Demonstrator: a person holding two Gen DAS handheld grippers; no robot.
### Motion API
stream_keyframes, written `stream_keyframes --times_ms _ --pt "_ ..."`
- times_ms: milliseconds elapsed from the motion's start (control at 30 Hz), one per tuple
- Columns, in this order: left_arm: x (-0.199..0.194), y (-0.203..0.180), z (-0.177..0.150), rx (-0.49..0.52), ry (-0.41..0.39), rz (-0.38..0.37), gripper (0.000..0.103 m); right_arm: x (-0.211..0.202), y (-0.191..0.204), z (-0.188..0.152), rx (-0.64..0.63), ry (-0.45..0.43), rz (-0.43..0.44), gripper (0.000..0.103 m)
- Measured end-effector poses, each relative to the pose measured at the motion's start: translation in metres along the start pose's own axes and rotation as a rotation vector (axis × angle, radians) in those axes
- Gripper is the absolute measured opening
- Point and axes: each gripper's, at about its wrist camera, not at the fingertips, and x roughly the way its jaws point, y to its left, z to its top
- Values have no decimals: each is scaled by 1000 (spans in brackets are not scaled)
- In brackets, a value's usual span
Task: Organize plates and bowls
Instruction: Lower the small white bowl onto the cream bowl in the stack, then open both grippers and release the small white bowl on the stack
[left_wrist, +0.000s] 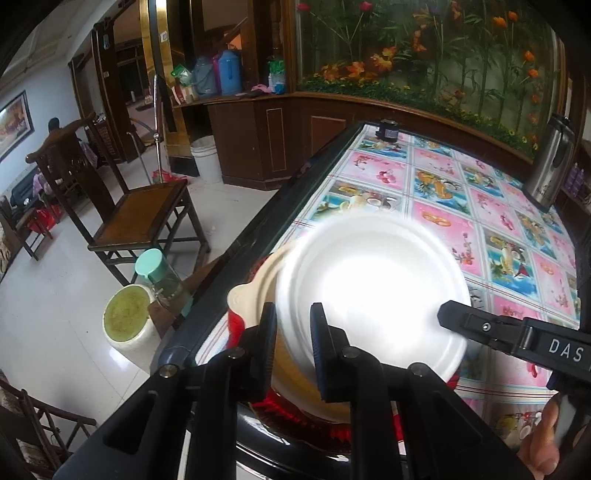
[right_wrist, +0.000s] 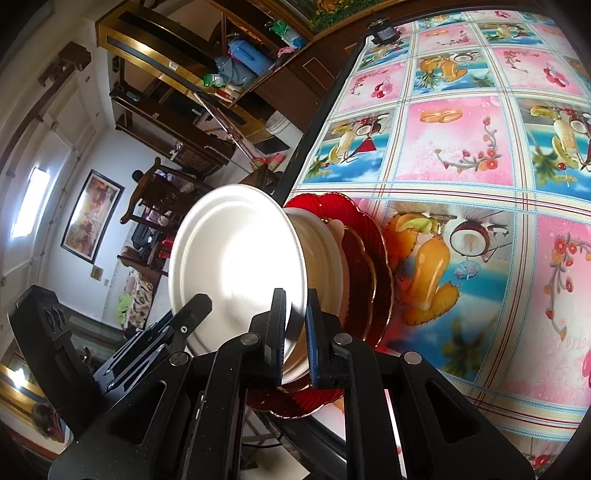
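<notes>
A white plate (left_wrist: 369, 284) tops a stack made of a cream bowl (left_wrist: 255, 295) and red glass plates (left_wrist: 236, 328) at the table's near corner. In the right wrist view the white plate (right_wrist: 236, 262) sits above the cream bowl (right_wrist: 321, 251) and the red plates (right_wrist: 373, 258). My left gripper (left_wrist: 293, 332) has its fingers close together, one on each side of the white plate's rim. My right gripper (right_wrist: 295, 325) is shut on the white plate's rim; it also shows at the plate's right edge in the left wrist view (left_wrist: 454, 317).
The table (left_wrist: 480, 206) has a flowery pink and blue cloth and a dark raised edge. A steel flask (left_wrist: 550, 162) stands at the far right. A wooden chair (left_wrist: 129, 206), a green-lidded jar (left_wrist: 159, 277) and a white tub (left_wrist: 125, 325) stand on the floor at left.
</notes>
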Motion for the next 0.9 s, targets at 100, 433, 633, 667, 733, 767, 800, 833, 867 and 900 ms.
stream_keyframes --times_ms 100,433,633,667,733,767,800,833,867,900 --pt "-1 3 0 -5 -9 15 36 1 -3 0 11 10 3 12" --pt "-8 9 6 -20 -63 62 56 -28 -10 7 -1 -70 -20 33" --pt "-8 -6 2 15 -61 49 57 -45 -32 14 55 -118 -44 33" --pt "-9 -8 3 19 -63 47 57 -46 -35 14 60 -120 -44 33" --pt "-12 -12 2 27 -70 46 57 -46 -35 14 62 -119 -42 33" --pt "-14 -14 2 30 -74 45 57 -47 -35 14 60 -118 -39 33" --pt "-16 -16 2 34 -80 43 58 -47 -35 14 57 -117 -37 33" --pt "-18 -17 2 36 -84 43 59 -47 -34 13 54 -118 -35 33" --pt "-20 -18 3 38 -91 45 62 -48 -33 13 49 -118 -32 33" --pt "-21 -19 3 40 -96 47 62 -47 -32 12 45 -117 -29 33"
